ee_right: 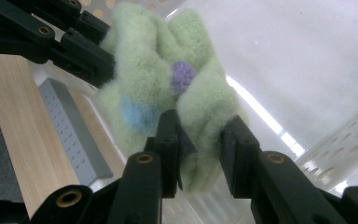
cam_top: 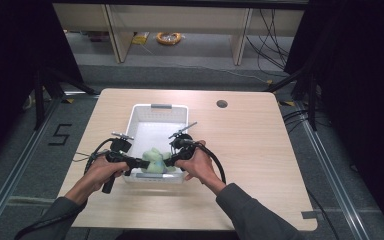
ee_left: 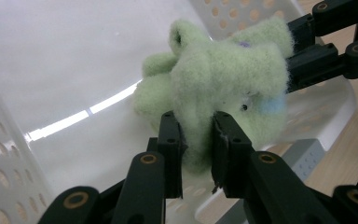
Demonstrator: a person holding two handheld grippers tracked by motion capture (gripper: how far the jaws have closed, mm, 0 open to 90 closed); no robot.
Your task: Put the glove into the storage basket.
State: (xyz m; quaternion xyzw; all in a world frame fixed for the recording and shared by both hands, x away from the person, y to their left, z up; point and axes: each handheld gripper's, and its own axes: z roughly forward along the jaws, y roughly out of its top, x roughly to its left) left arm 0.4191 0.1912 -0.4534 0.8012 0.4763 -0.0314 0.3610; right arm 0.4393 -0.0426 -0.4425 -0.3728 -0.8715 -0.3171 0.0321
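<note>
We hold the green plush toy point(cam_top: 154, 160) between us, low in the white basket point(cam_top: 142, 111)'s near end: left hand-held gripper point(ee_left: 196, 140) and right hand-held gripper point(ee_right: 200, 140) clamp opposite sides.

The right gripper point(ee_right: 198, 135) pinches a fold of a pale green fuzzy cloth toy point(ee_right: 168, 93) between its two black jaws, pads pressed into the fleece. The toy carries a purple spot point(ee_right: 183, 74) and a light blue patch point(ee_right: 137, 114). At its far left side the left gripper point(ee_right: 91, 58) also grips it. Behind hangs a white basket point(ee_right: 335, 154) with a perforated wall; the wooden table point(ee_right: 18, 140) lies left.
</note>
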